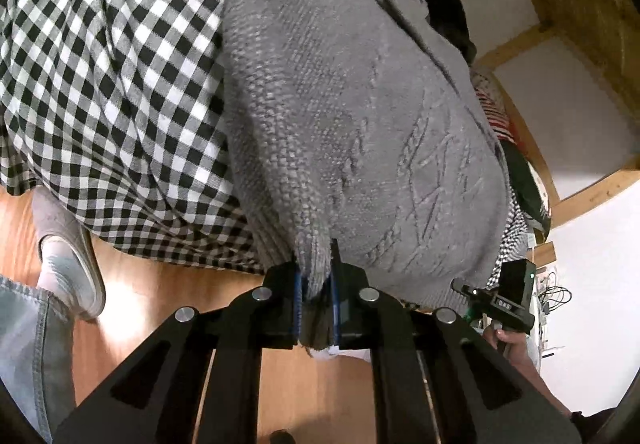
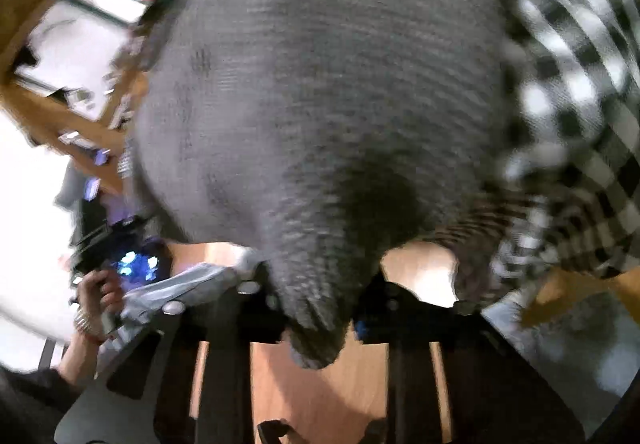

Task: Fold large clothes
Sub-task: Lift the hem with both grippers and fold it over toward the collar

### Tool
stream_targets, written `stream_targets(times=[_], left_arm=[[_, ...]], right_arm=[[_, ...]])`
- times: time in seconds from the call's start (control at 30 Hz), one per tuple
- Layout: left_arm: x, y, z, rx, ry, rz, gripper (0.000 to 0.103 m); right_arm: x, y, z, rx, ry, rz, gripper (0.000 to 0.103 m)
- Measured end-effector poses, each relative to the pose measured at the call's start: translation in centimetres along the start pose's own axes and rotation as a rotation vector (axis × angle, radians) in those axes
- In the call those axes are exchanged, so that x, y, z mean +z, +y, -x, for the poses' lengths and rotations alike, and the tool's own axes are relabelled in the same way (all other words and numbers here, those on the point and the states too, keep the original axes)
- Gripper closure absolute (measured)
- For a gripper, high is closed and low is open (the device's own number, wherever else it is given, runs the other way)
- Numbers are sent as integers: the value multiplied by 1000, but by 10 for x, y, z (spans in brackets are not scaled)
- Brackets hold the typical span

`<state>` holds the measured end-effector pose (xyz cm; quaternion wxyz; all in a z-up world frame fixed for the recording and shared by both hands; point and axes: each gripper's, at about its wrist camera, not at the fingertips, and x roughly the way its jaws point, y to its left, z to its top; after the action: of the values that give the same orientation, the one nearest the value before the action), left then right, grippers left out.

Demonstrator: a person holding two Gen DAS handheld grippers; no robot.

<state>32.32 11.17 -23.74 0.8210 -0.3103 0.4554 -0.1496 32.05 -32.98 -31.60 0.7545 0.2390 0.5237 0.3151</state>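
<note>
Grey cable-knit sweater edge is pinched between closed jaws of left gripper and right gripper, over checked cloth.

A grey knitted sweater with cable stitching hangs bunched over a black-and-white checked cloth.

The right wrist view is motion-blurred throughout: the grey knit sweater loses its stitch detail, and the checked cloth at right smears. The right gripper fingertips are hidden under sweater folds. In the left wrist view, top edge cuts off the sweater; clutter at far right is too small to identify.
</note>
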Motion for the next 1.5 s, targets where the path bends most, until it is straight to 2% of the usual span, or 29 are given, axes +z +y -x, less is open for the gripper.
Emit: stream_targets(times=[0.13, 0.2, 0.33, 0.53, 0.67, 0.87, 1.1, 1.33, 1.5], left_arm=[[3, -5, 20, -31, -29, -21, 94], [9, -11, 30, -56, -51, -21, 94], [27, -17, 59, -152, -129, 12, 94], [50, -21, 74, -187, -173, 12, 94], [83, -25, 84, -194, -224, -6, 94], [144, -55, 90, -169, -307, -75, 94], [225, -83, 81, -138, -351, -130, 94], [313, -99, 56, -99, -357, -171, 94], [381, -103, 23, -56, -329, -182, 94]], right_arm=[[0, 27, 23, 177, -73, 37, 84], [2, 27, 38, 250, -119, 9, 84], [9, 24, 62, 392, -218, -59, 84], [36, 30, 79, 464, -274, -86, 84], [76, 42, 88, 504, -303, -56, 84], [159, 56, 86, 531, -342, -27, 84], [248, 65, 87, 499, -403, 8, 84], [338, 70, 77, 437, -423, 28, 84], [411, 55, 50, 373, -410, -32, 84]])
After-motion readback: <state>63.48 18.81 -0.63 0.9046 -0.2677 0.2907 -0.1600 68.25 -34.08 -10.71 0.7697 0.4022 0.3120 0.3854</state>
